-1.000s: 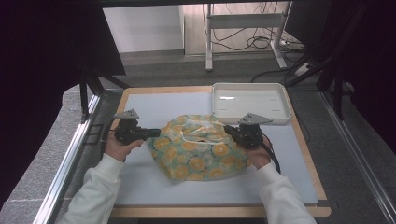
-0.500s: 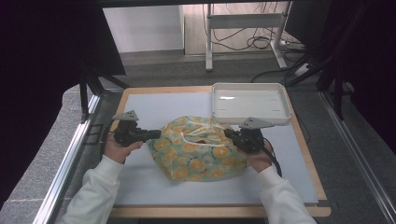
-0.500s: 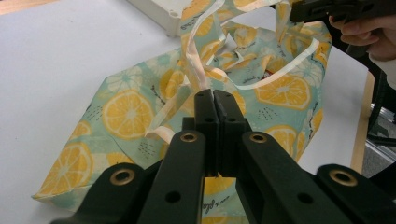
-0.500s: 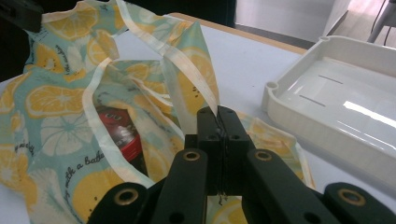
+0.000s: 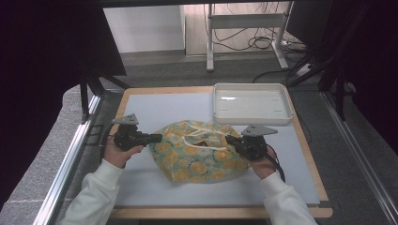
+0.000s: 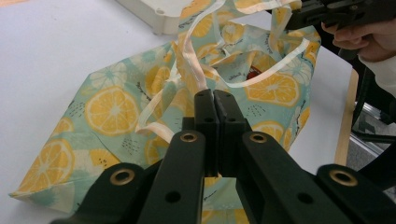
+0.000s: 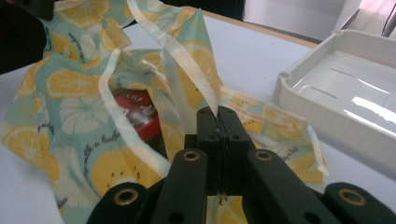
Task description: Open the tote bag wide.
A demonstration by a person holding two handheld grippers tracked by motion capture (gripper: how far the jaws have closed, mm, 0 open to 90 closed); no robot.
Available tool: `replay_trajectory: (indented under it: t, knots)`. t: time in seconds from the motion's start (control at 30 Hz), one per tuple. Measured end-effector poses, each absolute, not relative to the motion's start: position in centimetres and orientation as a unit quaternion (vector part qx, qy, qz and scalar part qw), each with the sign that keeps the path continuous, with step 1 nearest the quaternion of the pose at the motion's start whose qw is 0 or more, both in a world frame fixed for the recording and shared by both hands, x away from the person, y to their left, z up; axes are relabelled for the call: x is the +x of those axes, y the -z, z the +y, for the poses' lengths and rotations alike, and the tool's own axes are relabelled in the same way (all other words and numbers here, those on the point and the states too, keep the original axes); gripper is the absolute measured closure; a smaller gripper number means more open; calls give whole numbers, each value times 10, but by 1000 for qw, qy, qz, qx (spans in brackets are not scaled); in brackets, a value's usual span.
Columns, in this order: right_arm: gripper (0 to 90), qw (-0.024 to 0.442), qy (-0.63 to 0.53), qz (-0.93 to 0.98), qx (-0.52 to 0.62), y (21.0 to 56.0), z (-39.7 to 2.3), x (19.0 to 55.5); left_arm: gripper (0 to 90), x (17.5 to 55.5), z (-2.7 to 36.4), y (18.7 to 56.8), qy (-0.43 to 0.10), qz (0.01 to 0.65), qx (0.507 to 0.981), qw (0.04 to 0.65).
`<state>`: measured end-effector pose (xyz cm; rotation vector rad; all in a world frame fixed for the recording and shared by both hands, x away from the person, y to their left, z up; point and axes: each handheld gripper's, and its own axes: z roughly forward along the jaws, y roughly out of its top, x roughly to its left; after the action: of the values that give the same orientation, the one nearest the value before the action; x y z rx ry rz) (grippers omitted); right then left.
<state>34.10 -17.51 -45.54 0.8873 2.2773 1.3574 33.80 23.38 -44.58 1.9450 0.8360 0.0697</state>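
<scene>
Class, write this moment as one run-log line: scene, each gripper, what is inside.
lemon-print bag on mat | left gripper shut on drawstring | right gripper shut on drawstring | red packet inside | white tray behind

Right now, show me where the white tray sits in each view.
High view: the tray lies upper right of centre, behind the lemon-print bag.
Left gripper view: one tray corner shows at the top edge, behind the bag.
Right gripper view: the tray is at the right, beside the bag.
Shared landmark: the bag.
</scene>
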Motion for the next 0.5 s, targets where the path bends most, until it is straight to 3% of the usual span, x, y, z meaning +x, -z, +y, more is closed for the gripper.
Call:
replay_trajectory:
  t: [0.5]
  knots:
    - [880,162,-471,810,309,464,-179,328,898,334,232,453,-14,339,802,493]
